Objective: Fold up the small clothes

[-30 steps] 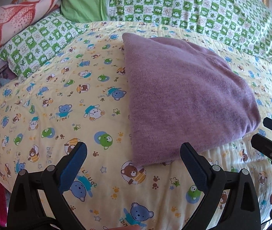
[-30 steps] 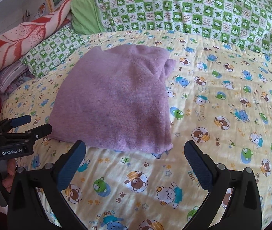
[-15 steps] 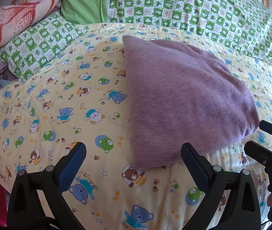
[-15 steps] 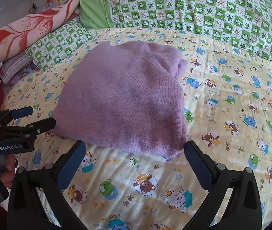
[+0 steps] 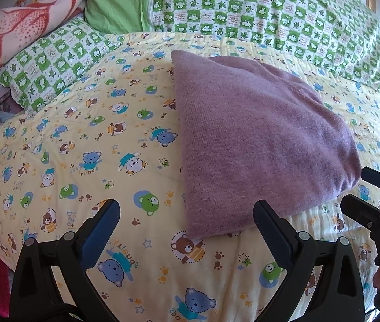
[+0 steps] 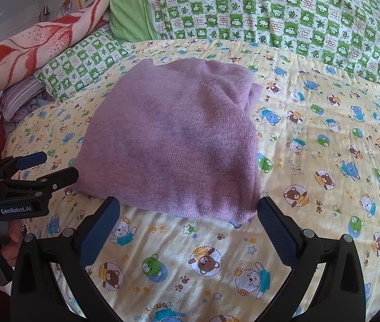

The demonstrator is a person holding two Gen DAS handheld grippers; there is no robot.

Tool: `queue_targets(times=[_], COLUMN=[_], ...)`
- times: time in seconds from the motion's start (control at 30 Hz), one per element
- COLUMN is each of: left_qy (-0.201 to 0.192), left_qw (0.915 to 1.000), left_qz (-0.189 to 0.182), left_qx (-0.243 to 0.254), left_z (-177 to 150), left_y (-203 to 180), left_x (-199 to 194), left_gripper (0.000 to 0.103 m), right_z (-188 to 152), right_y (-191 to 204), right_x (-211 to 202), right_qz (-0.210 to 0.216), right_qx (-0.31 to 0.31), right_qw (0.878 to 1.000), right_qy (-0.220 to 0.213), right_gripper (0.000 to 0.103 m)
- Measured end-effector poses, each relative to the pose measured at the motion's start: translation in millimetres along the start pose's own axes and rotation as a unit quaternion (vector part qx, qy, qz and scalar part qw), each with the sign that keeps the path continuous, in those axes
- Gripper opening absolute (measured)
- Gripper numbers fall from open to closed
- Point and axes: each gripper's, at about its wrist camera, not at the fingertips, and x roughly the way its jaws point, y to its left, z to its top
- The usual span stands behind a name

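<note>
A folded purple garment (image 6: 173, 145) is laid on the bear-print bed (image 6: 324, 187); left tongs (image 5: 187, 228) at seven o'clock and right tongs (image 6: 188, 225) at six o'clock are held released.

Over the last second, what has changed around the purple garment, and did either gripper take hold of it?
The right gripper has moved closer to the near edge of the folded purple garment, which now looms larger in its view. The left gripper shifted only slightly. Neither took hold: both are open and empty. The garment stayed folded in the same spot on the bear-print quilt.
</note>
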Motion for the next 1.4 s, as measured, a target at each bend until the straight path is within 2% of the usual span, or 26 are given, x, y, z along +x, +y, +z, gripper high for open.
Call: queue_targets(times=[0.93, 1.4], left_qy=[-0.010, 0.000], left_qw=[0.9999, 1.0000], left_qz=[0.010, 0.006], left_qx=[0.000, 0.004], left_z=[1, 5], left_y=[1, -2], left_x=[-4, -7], left_gripper=[0.100, 0.100], right_z=[13, 20], right_y=[4, 2], right_x=[-5, -8], right_qz=[0.013, 0.025], right_qx=[0.004, 0.013], right_qw=[1.000, 0.999], right_qy=[-0.015, -0.021], right_gripper=[0.102, 0.102])
